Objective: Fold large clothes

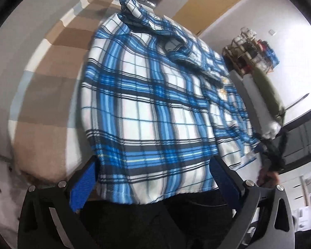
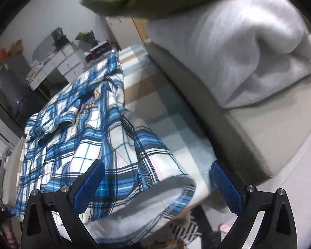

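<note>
Left wrist view shows the blue plaid shirt (image 1: 155, 95) spread over a checked bedcover (image 1: 51, 72), filling the centre of the frame, its long axis running from the hem at lower centre up to the collar at upper centre. The left gripper (image 1: 153, 176) stands released, its blue pads wide apart on either side of the hem, which drapes between them over the near edge; whether the cloth touches either pad cannot be told. Right wrist view has the shirt in the left half of the frame, with a sleeve or side panel (image 2: 155, 166) trailing toward lower centre, its cuffed end lying between the fingers of the right gripper (image 2: 157, 188), which is likewise spread open and clamps nothing. A grey cushion or pillow (image 2: 248, 51) sits at upper right. By my reading, each gripper faces its own piece of fabric straight ahead, and the right one is nearer the loose sleeve, so that side looks likelier to close first.
</note>
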The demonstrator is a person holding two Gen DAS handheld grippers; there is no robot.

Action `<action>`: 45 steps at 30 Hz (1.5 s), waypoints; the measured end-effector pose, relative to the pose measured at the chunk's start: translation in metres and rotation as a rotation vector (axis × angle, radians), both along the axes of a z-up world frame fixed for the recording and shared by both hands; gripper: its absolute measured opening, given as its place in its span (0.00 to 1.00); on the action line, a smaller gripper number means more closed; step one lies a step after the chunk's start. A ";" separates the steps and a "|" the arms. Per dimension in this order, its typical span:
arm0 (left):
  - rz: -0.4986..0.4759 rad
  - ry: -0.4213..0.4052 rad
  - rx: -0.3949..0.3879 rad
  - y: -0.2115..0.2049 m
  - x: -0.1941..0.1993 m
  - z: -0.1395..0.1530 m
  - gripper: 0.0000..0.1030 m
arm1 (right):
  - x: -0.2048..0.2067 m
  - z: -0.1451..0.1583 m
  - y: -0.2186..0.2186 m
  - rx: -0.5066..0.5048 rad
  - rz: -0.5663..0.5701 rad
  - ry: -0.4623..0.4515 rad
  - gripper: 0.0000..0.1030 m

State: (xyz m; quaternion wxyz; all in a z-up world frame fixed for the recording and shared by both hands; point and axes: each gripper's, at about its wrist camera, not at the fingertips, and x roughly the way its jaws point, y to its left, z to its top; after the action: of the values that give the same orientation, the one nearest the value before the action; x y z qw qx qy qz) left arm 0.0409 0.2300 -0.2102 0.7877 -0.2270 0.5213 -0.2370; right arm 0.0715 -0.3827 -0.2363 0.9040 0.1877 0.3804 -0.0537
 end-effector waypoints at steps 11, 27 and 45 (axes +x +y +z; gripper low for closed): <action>-0.044 -0.049 -0.207 0.000 0.001 0.014 0.97 | -0.004 0.011 0.030 0.203 0.244 -0.067 0.08; 0.027 -0.028 0.351 -0.028 0.002 0.009 0.50 | 0.006 -0.001 0.046 0.080 0.233 -0.003 0.07; 0.133 -0.039 0.271 0.002 -0.020 0.033 0.03 | -0.070 0.051 0.041 0.138 0.303 -0.136 0.03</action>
State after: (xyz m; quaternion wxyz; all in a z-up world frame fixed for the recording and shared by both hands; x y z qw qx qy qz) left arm 0.0204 0.2317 -0.1771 0.8350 -0.1483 0.5170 -0.1162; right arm 0.0014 -0.3419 -0.1858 0.9103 0.1932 0.3449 0.1224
